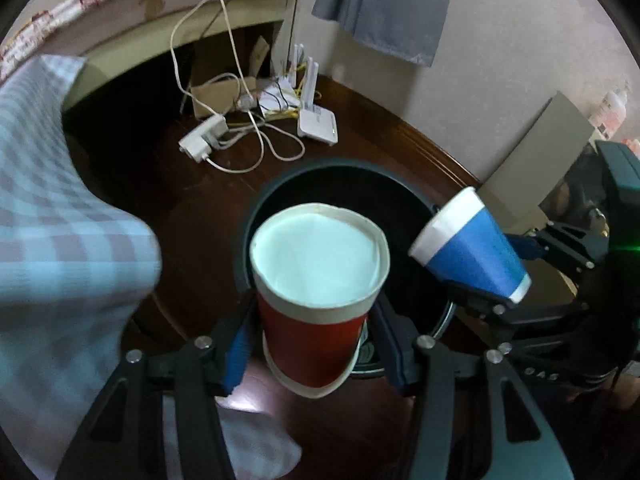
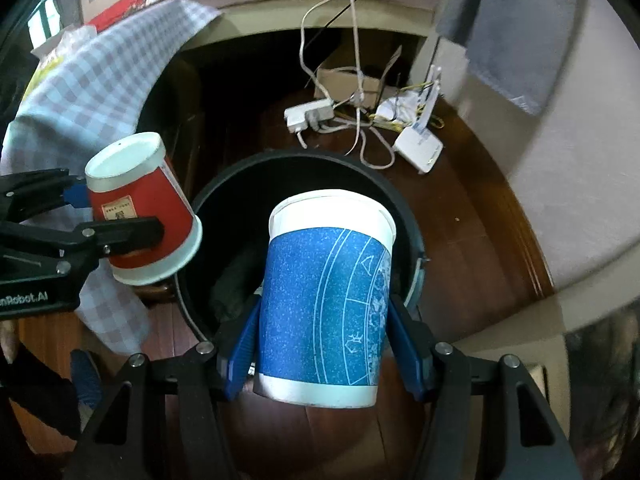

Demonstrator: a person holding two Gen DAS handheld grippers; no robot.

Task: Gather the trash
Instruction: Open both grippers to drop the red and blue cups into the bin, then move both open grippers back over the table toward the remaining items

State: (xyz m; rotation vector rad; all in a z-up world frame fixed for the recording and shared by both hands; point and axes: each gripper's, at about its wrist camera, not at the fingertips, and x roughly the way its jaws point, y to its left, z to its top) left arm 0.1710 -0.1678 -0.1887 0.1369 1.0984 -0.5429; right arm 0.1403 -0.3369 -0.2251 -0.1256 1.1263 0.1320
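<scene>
A red paper cup (image 1: 316, 292) with a white rim is tilted mouth-forward in my left gripper (image 1: 314, 340), whose blue pads press its sides. My right gripper (image 2: 322, 344) is shut on a blue patterned paper cup (image 2: 324, 300). Both cups hang over the mouth of a dark round trash bin (image 1: 340, 168) on the floor. The left wrist view shows the blue cup (image 1: 472, 248) at the bin's right edge in the right gripper (image 1: 500, 268). The right wrist view shows the red cup (image 2: 144, 208) at the bin's (image 2: 288, 158) left edge in the left gripper (image 2: 108, 216).
A checked cloth (image 1: 60, 240) hangs down close on the left of the bin. Behind the bin lie a white power strip (image 1: 202, 136), loose cables, a cardboard box (image 2: 348, 80) and a white router (image 1: 318, 120) on the dark wood floor. A wall and grey fabric (image 1: 384, 4) stand at the right.
</scene>
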